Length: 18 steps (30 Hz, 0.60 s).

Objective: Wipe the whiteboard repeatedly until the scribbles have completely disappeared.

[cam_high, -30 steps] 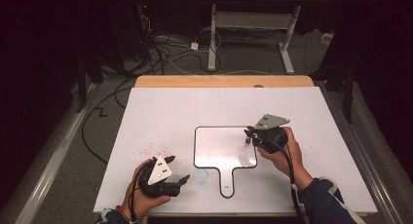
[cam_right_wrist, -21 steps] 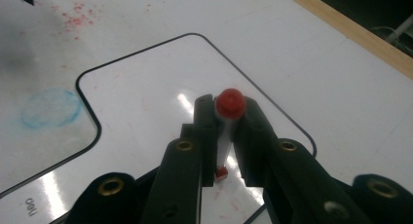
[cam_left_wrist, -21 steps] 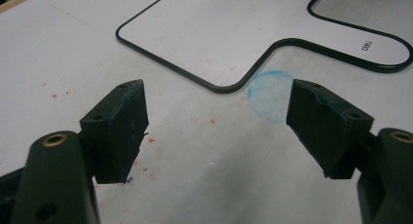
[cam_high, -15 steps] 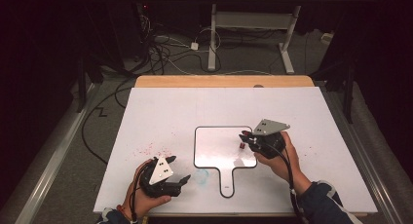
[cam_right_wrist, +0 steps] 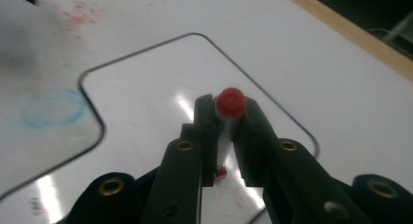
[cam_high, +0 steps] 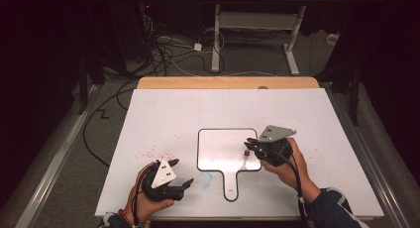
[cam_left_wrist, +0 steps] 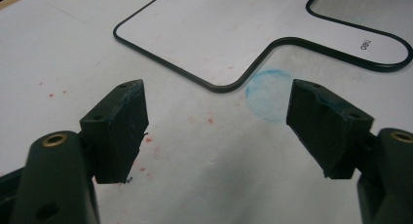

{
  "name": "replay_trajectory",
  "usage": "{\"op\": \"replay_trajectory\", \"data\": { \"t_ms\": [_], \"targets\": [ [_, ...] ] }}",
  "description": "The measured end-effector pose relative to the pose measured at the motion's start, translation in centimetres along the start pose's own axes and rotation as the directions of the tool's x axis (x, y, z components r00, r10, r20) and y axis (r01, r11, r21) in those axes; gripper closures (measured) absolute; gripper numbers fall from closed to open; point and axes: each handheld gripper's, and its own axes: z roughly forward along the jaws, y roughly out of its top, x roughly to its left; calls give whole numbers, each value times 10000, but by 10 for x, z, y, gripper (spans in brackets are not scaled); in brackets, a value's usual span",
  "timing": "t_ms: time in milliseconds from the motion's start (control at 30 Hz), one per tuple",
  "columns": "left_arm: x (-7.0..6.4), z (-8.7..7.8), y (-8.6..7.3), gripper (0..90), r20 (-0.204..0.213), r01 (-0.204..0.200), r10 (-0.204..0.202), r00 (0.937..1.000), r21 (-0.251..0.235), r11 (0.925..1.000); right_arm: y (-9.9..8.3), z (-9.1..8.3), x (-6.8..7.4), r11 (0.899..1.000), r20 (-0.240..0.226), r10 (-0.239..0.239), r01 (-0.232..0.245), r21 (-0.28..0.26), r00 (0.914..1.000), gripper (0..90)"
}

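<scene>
A small whiteboard (cam_high: 223, 148) with a black rim and a handle lies flat near the table's front middle. My right gripper (cam_high: 249, 149) hovers over the board's right edge, shut on a red-capped marker (cam_right_wrist: 229, 114) that stands upright between its jaws, its tip near the board (cam_right_wrist: 160, 92). My left gripper (cam_high: 184, 184) rests low at the front left, jaws wide open with nothing between them. In the left gripper view the board's handle (cam_left_wrist: 370, 44) and a blue smudged circle (cam_left_wrist: 269, 93) on the table lie just ahead of the left gripper (cam_left_wrist: 216, 121).
The white table top (cam_high: 163, 114) has faint red specks (cam_high: 153, 151) left of the board and a blue smudge (cam_high: 205, 178) by the handle. A wooden strip (cam_high: 228, 82) borders the far edge. Cables and desk legs lie on the floor beyond.
My right gripper has come down and toward me with the marker, from above the board's right side to its right edge. The left gripper has barely moved.
</scene>
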Motion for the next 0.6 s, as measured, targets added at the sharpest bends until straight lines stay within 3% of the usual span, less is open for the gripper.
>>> {"op": "replay_trajectory", "data": {
  "t_ms": [67,133,200,267,400,500,600],
  "targets": [
    [0,0,0,224,3,30,-30,10000,-7,10000,-2,-2,-4,9999,349,37,-43,164,9994,815],
    [1,1,0,224,22,68,-68,10000,17,10000,-3,-4,-4,9992,705,-247,224,331,9972,815],
    [1,1,0,224,41,56,-56,10000,33,10000,-4,-6,-3,9995,501,-99,83,312,9987,815],
    [0,0,0,223,63,48,-48,10000,13,10000,-5,-9,-4,9997,-94,173,-171,190,9998,815],
    [0,0,0,223,71,45,-45,10000,9,10000,-6,-15,-1,9988,-424,366,-351,335,9984,815],
    [0,1,0,223,78,26,-27,10000,35,10000,-7,-15,-2,9985,495,-32,5,543,9988,815],
    [0,1,0,223,81,28,-28,10000,11,10000,-8,-14,0,9990,523,-60,36,448,9986,815]
  ]
}}
